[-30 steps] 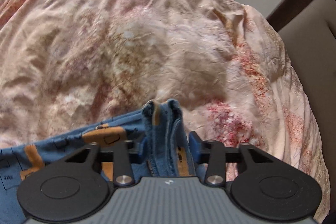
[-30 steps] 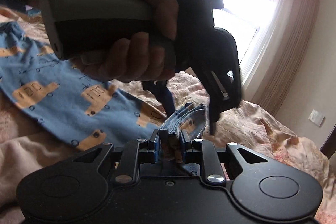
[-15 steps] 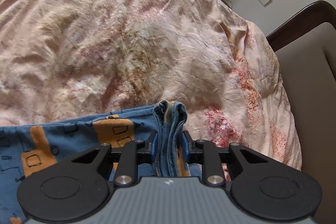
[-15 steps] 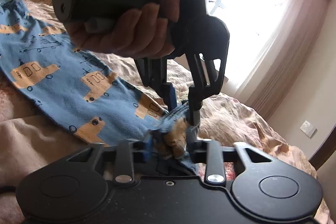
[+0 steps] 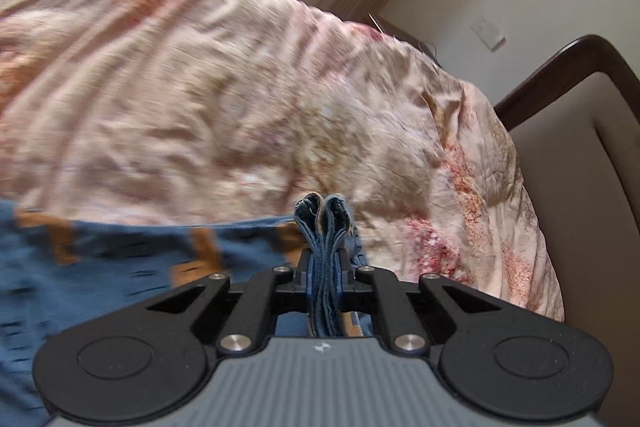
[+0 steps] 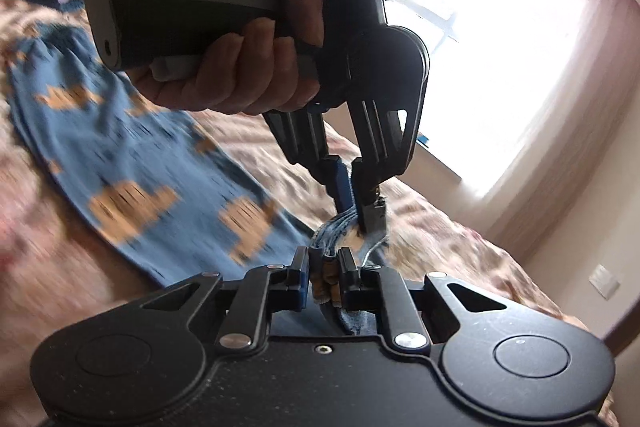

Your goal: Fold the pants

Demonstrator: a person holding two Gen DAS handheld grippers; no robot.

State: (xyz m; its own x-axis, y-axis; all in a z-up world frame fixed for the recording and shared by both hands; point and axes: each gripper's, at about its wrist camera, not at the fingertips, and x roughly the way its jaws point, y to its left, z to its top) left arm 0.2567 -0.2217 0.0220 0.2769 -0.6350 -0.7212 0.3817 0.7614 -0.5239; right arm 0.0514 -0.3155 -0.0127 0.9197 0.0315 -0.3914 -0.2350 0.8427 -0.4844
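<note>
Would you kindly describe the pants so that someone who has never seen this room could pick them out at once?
Start at the bed, covered by a crumpled peach floral duvet. Lying across it is a long strip of fabric, the pants, with one bunched end pinched by the left gripper and the right gripper. They are the only blue cloth there, printed with orange blocky shapes.
</note>
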